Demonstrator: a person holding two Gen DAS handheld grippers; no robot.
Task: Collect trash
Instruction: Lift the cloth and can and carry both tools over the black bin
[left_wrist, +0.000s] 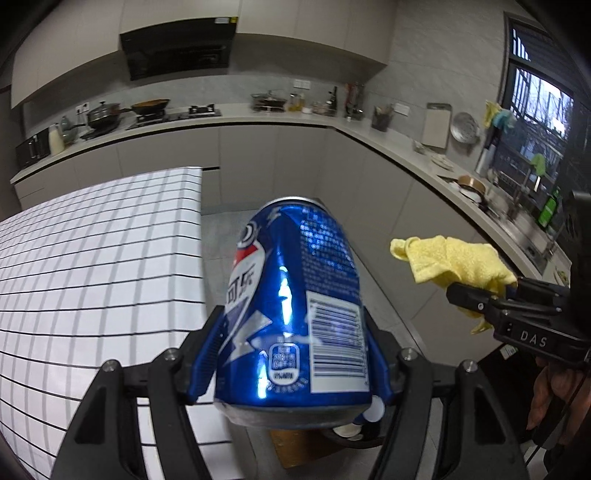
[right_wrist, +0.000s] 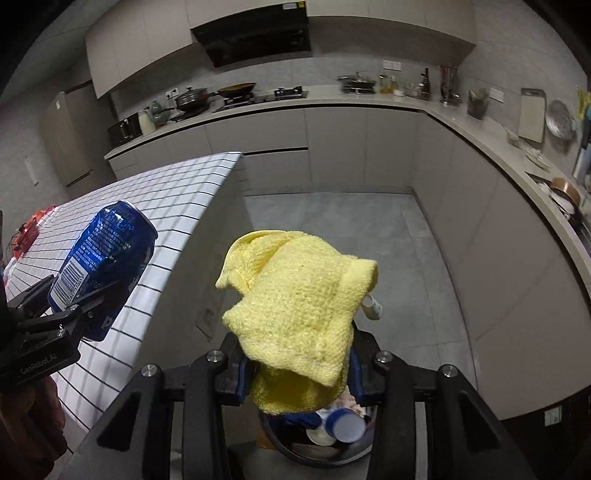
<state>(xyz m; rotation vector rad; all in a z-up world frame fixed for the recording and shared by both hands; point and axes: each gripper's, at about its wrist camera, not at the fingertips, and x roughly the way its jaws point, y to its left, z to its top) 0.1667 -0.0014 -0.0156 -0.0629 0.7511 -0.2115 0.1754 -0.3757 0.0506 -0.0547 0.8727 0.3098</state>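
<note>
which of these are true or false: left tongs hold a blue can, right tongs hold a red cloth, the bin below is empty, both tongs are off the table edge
1. The left tongs hold a blue can. True.
2. The right tongs hold a red cloth. False: the cloth is yellow.
3. The bin below is empty. False: a bottle and other trash lie in it.
4. The can is held past the edge of the checked table. True in the left wrist view; the right wrist view shows it in front of the tabletop, so only roughly.
</note>
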